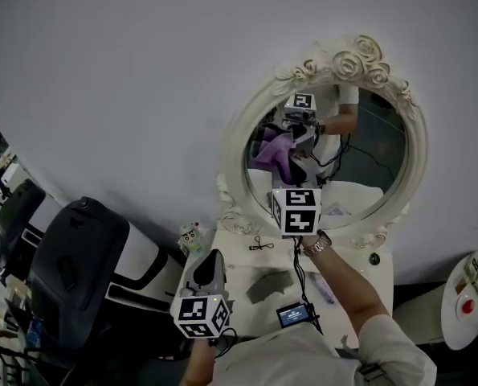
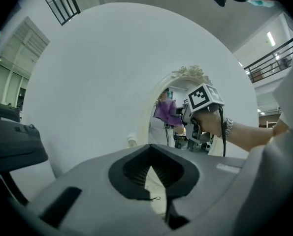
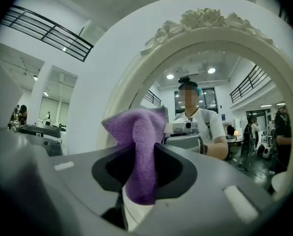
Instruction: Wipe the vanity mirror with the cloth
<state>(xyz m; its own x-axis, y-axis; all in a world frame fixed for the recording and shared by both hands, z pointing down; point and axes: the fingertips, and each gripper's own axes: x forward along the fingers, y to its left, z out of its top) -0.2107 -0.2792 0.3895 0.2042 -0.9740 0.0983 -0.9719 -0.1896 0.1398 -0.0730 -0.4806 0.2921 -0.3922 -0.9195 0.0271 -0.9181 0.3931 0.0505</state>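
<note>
Purple cloth [image 3: 139,151] is hanging clamped between the jaws of the right hand-held gripper [image 3: 136,195], which is holding it up by the left rim of the mirror [image 1: 379,155] (open glass is lying to its right). Left hand-held gripper [image 1: 209,273] is hovering at the surface's [image 1: 243,260] left edge, jaws together, empty.
</note>
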